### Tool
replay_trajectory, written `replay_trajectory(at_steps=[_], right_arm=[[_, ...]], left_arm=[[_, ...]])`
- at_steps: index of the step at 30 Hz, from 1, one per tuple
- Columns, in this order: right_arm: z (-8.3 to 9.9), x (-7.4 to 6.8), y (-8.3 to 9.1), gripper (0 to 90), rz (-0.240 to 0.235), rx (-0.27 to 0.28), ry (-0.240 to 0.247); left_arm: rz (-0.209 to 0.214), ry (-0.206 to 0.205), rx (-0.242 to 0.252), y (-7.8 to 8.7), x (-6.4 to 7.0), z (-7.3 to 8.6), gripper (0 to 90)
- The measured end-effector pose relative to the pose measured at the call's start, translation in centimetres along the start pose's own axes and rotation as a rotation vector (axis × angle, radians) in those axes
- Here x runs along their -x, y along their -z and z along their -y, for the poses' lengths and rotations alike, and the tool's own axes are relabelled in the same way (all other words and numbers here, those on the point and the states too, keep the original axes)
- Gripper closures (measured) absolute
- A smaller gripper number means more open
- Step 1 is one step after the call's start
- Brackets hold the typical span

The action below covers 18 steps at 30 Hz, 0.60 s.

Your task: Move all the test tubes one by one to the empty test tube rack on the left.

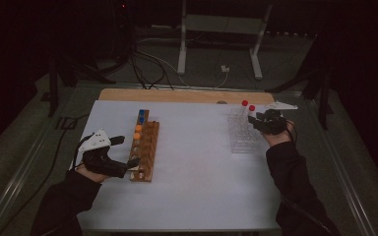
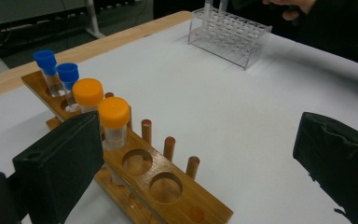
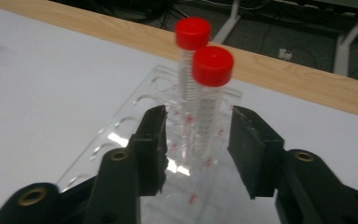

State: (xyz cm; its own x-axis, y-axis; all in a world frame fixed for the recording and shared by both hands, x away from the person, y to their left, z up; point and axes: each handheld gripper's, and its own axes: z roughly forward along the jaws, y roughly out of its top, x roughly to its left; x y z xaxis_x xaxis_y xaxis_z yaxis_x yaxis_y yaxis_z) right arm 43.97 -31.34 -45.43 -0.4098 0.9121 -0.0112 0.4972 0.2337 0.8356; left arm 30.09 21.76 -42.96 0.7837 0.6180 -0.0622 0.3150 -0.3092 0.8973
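Your left gripper (image 2: 200, 163) sat lowest in the high view, jaws spread wide and holding nothing. It straddled the near end of the wooden rack (image 2: 177, 200), one jaw on each side and not clearly touching. That rack lay on the white table (image 1: 197, 172), left of centre, long axis running away from you. Near holes were empty. Farther along stood two orange-capped tubes (image 2: 114, 121), then two blue-capped tubes (image 2: 51, 70) at the far end. A row of short wooden pegs (image 2: 168, 147) ran beside the holes.

Your right gripper (image 3: 198, 149) was at the far right of the table, by the clear plastic rack (image 3: 135, 116). Its jaws were parted, one on each side of the nearer red-capped tube (image 3: 209, 93). Small gaps showed on both sides, so no grip on it; released state. That tube stood upright in the clear rack. The second red-capped tube (image 3: 191, 51) stood just behind it, also upright in the rack. Remaining holes in that rack that I could see were empty.

In the high view the two racks sat well apart, bare white surface between them. Your right hand (image 1: 275, 137) wrapped the gripper body just beside the clear rack.
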Motion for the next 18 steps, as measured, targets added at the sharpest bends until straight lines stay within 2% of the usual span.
replay_trajectory(at_steps=[2,7,10,13,18], right_arm=[[-0.1,0.1,-0.5,59.2,0.011,-0.017,0.013],[-0.2,0.2,-1.8,62.1,0.014,-0.054,0.010],[-0.3,0.2,-2.4,67.8,0.018,-0.065,0.008],[-0.4,0.2,-2.7,73.5,0.027,-0.064,0.005],[-0.6,0.1,-2.6,74.5,0.034,-0.070,0.007]], left_arm=[[0.000,0.000,0.000,0.0,0.0,0.0,2.5],[0.000,0.002,0.000,0.0,-0.1,0.0,2.5],[0.000,0.001,0.000,0.0,-0.1,0.1,2.5],[0.001,0.003,0.000,0.0,-0.2,0.1,2.5],[0.002,0.005,-0.005,0.0,-0.2,0.1,2.5]])
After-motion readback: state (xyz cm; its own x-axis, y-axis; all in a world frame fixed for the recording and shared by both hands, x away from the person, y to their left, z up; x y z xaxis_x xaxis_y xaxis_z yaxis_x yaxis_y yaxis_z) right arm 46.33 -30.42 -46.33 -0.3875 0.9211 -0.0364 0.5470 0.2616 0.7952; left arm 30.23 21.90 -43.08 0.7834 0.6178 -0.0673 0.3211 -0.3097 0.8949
